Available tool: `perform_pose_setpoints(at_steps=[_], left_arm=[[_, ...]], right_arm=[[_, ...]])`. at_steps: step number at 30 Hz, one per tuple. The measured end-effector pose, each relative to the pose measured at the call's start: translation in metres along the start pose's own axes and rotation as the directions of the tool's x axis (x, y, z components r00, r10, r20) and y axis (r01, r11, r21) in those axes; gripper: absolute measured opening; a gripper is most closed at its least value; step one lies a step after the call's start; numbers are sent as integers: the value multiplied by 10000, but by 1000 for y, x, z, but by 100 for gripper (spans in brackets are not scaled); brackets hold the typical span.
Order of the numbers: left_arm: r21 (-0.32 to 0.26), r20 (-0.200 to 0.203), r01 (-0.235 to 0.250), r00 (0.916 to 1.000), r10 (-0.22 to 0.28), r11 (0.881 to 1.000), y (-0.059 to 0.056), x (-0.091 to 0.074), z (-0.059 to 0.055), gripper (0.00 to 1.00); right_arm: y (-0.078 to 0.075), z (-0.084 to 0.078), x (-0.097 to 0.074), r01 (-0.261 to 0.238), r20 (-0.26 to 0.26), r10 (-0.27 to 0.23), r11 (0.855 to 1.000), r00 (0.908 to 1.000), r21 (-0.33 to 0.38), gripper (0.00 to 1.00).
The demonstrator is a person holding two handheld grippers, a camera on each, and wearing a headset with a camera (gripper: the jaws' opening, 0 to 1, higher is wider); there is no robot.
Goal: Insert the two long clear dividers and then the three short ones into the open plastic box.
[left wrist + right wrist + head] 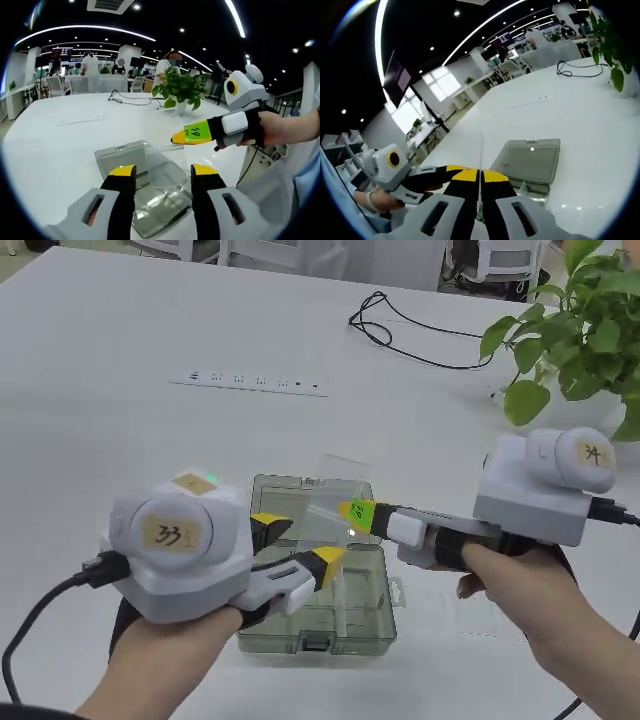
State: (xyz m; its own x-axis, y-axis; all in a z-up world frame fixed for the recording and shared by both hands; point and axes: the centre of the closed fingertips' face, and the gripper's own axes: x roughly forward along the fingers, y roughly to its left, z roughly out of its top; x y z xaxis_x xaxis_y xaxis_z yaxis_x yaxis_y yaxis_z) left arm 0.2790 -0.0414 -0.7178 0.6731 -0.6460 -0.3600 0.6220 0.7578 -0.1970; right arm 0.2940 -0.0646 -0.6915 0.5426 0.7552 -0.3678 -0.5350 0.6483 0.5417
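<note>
1. Counter (120, 320): power strip (247, 381), cable (400, 330) and plant (580, 330) lie toward the far edge, out of the way.
2. Open box (370, 625): near the front edge.
3. Clear divider (325, 502): over the box, pinched by the right gripper (352, 512). Probably light, thin and slick; grip the top edge.
4. Left gripper (300, 540): spread over the box, may obstruct.

Above the open plastic box (360, 622) the left gripper (298, 543) and the right gripper (356, 512), pinching a clear divider (330, 495), crowd the way in. The table (120, 440) lies bare toward the power strip (250, 381).
</note>
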Motion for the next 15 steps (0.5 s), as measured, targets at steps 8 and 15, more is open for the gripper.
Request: perform_pose_setpoints(at_steps=[8,15], left_arm=[[721,-240,-28,9997,45,9974,17,-24,-11,84],[2315,-1044,388,9944,-148,9721,26,-43,-31,100]], right_arm=[[-7,-2,1,153,-494,-151,9999,9987,37,2],[-5,-8,3,232,-867,-212,9995,9960,225,2]])
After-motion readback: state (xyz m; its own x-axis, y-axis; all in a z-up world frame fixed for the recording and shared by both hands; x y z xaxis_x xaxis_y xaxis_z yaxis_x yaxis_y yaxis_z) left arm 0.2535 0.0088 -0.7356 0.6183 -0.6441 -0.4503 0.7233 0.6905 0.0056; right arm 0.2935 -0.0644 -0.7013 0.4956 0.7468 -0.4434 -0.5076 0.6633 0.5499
